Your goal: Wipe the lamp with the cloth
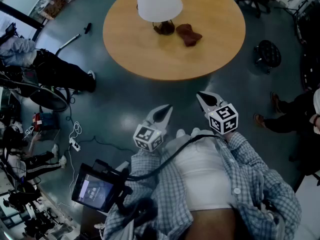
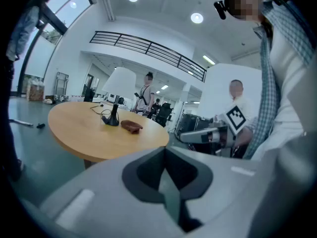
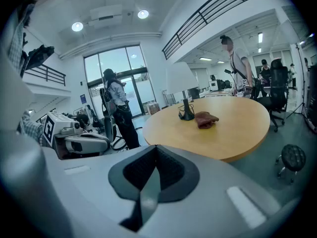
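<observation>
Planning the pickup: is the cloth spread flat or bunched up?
Bunched up: the cloth lies as a crumpled lump on the table, beside the lamp, not spread.

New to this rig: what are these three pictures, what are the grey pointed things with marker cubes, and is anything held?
A person holds a two-jaw gripper in each hand; the cubes belong to them. One picture is from a head camera looking down; the others from a camera on each gripper. The left gripper and right gripper are shut, empty, short of the round table. On it: a white-shaded lamp and a brown cloth beside its base.
</observation>
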A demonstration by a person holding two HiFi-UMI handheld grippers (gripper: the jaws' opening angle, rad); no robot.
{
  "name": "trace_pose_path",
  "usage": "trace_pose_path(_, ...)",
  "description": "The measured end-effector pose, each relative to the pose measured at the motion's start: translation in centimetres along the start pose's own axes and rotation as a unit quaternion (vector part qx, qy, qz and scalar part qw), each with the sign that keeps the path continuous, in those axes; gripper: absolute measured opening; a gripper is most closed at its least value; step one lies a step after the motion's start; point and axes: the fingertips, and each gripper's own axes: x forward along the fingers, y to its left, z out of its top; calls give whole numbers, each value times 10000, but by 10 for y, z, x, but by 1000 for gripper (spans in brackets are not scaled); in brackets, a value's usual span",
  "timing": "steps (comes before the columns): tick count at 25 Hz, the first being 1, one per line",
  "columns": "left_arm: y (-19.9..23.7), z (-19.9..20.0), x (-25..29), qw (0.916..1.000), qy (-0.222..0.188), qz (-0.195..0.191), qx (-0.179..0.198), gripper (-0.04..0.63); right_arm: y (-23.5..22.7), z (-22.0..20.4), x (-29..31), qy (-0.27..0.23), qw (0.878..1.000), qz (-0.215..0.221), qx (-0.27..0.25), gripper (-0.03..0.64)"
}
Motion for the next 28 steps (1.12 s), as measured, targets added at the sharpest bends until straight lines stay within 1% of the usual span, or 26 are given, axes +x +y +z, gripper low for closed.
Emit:
trace_pose_path(15, -9, -3, 8, 9999, 87, -106, -16, 5, 0, 0, -1, 48, 9999, 108, -19, 3)
trace_pose_path(22, -13, -2, 12, 10000, 54, -17, 27, 5, -8, 3, -9, -81, 9999, 104, 82, 3)
trace_pose_path(28, -22, 5, 16, 9998, -76, 194, 11, 4, -23, 7, -26, -145, 9997, 140, 117, 3)
